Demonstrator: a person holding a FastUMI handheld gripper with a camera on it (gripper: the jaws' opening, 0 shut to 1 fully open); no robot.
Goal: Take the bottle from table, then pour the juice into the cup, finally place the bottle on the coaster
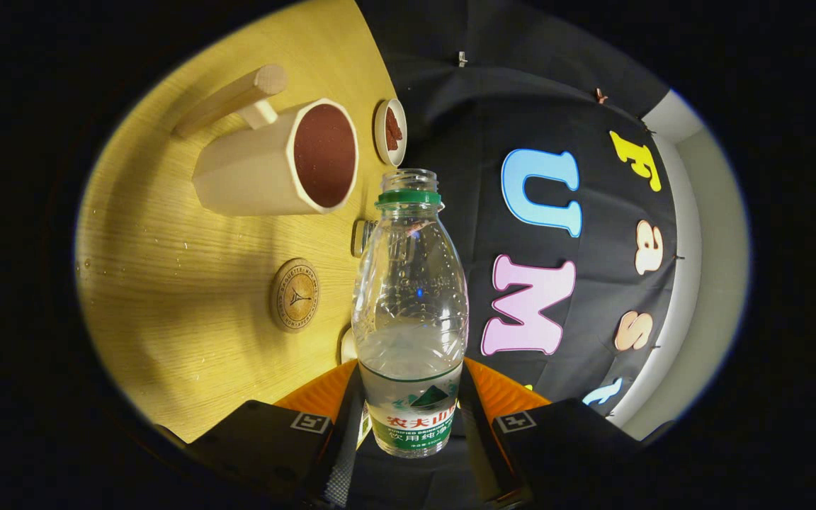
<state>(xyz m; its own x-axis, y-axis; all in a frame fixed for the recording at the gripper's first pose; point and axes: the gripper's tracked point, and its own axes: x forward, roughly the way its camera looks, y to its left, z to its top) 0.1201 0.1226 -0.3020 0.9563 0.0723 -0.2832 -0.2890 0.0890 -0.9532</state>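
Hand-held gripper (411, 418): your two fingers are clamped on the bottle (410, 312), one on each side of its labelled lower body.
Bottle: one, clear, uncapped, green neck ring, partly filled (liquid looks colourless); its base is hidden between the fingers.
Cup (277, 159): one, faceted, long handle, dark reddish inside, on the tabletop (167, 283) beyond the bottle.
Coaster (295, 295): one, round, between cup and fingers.
Small dish (390, 132): one, contents hard to make out.
Behind bottle: two small items, half hidden, unidentifiable.

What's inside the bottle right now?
The uncapped bottle, clamped in the gripper, holds clear liquid up to about its middle. Its label hides the lower part.
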